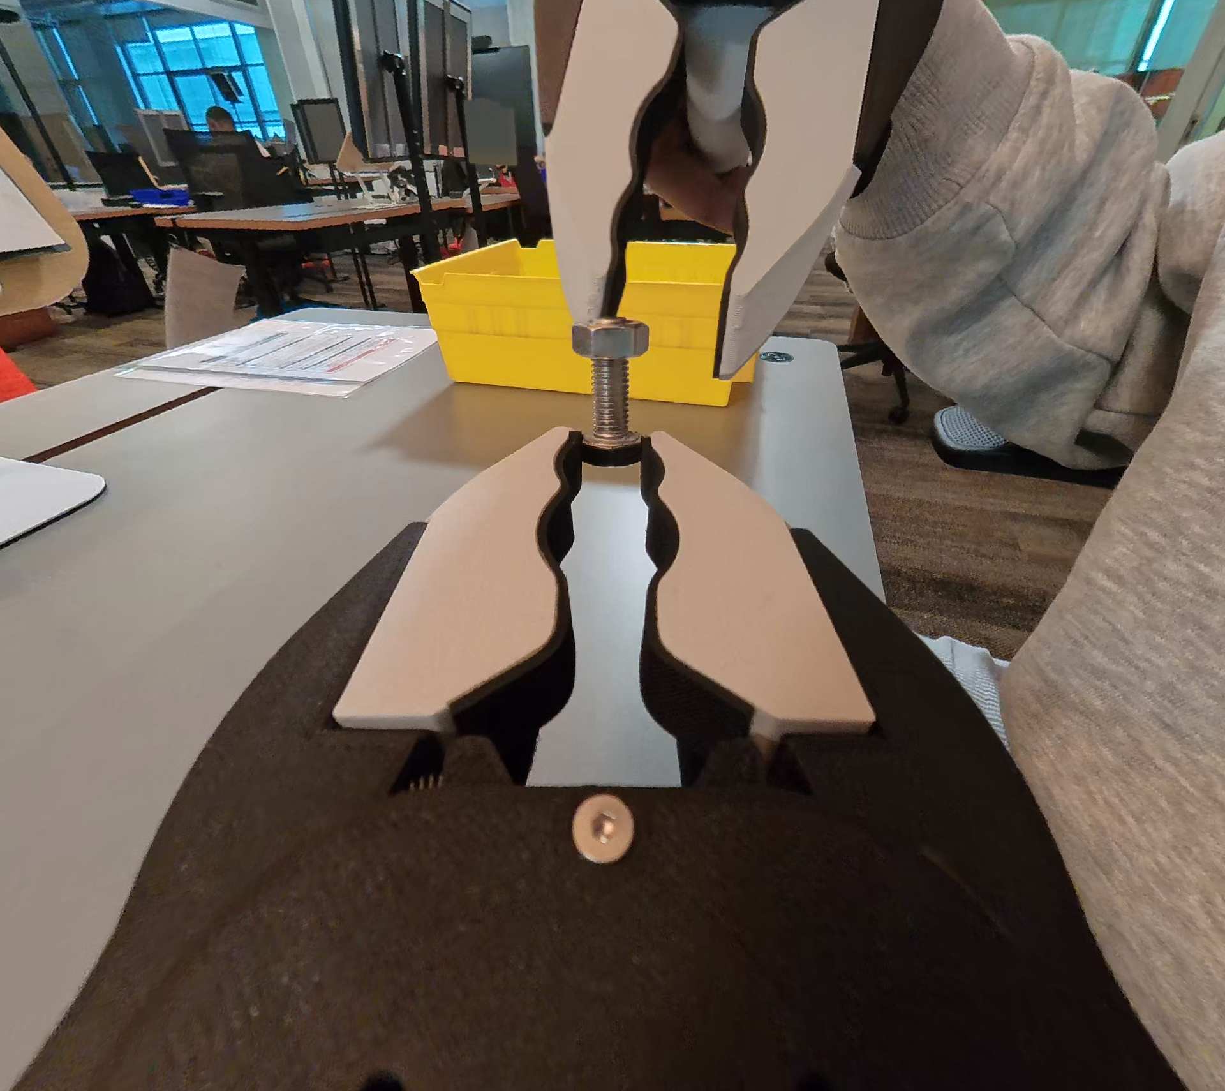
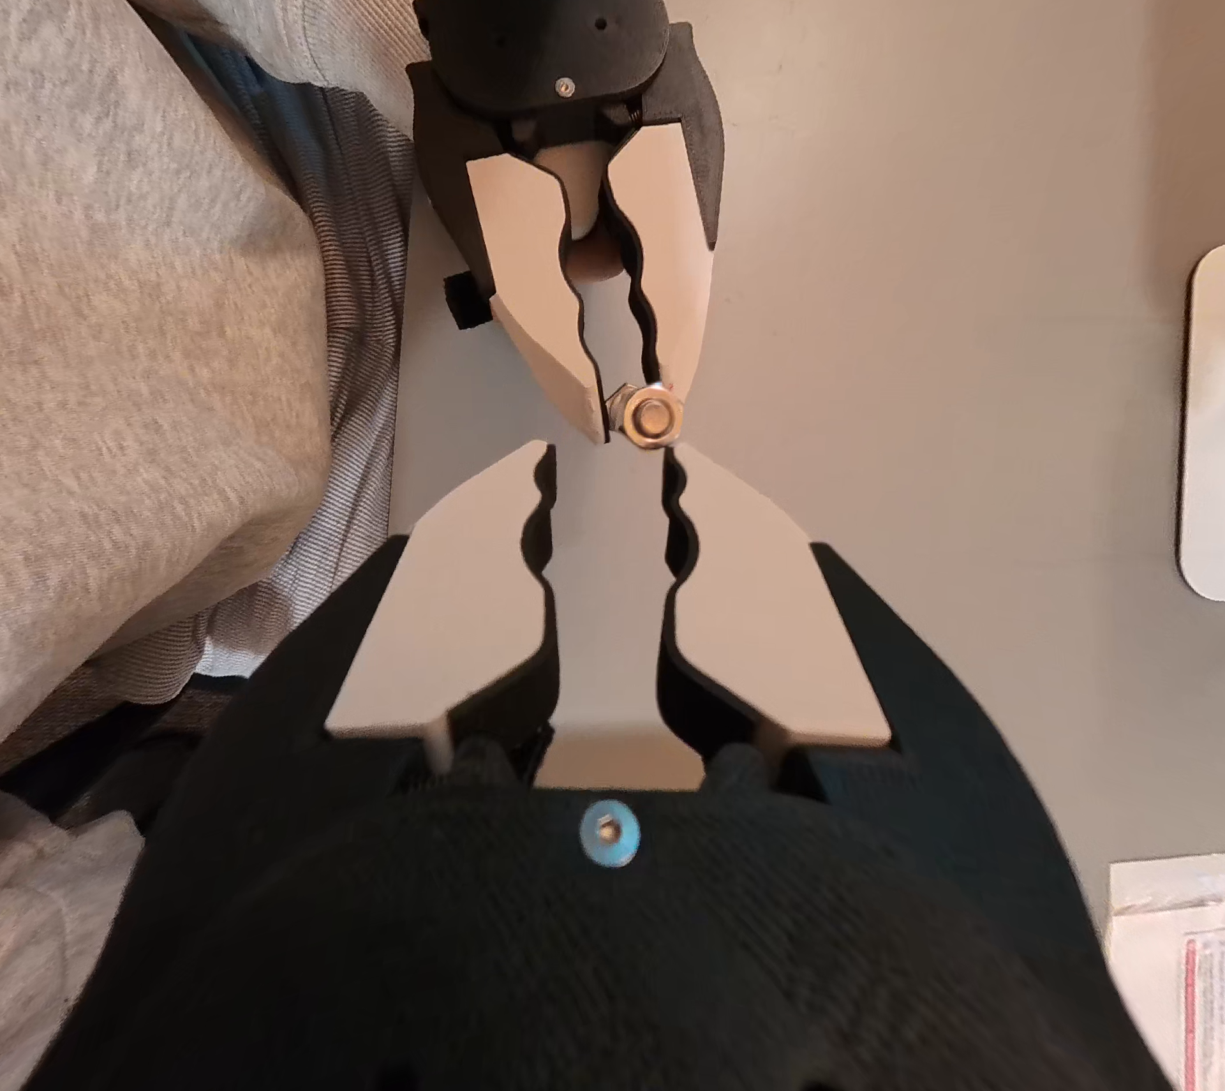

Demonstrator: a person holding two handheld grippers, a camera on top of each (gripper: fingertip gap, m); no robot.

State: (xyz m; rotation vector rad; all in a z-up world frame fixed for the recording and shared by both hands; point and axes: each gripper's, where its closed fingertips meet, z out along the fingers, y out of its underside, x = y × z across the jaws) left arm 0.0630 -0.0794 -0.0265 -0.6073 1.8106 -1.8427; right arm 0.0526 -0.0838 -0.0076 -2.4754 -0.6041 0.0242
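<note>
A steel bolt (image 1: 608,396) stands upright above the grey table (image 1: 199,562), with a hex nut (image 1: 610,338) at the top of its thread. My left gripper (image 1: 610,444) is shut on the bolt's lower end. From above, in the right wrist view, the left gripper (image 2: 633,411) holds the bolt and nut (image 2: 653,416) over the table. My right gripper (image 2: 606,449) is open and comes down from above. In the left wrist view, one fingertip (image 1: 596,297) of the right gripper (image 1: 663,340) touches the nut. The other finger hangs free to the right.
A yellow bin (image 1: 517,330) stands at the table's far edge, and a sleeved paper sheet (image 1: 285,356) lies to its left. A white flat slab (image 2: 1206,429) lies at the table's side. A person's grey sleeve (image 1: 994,264) is on the right. Desks with monitors stand beyond. Less than 4 cm separates the two grippers' tips.
</note>
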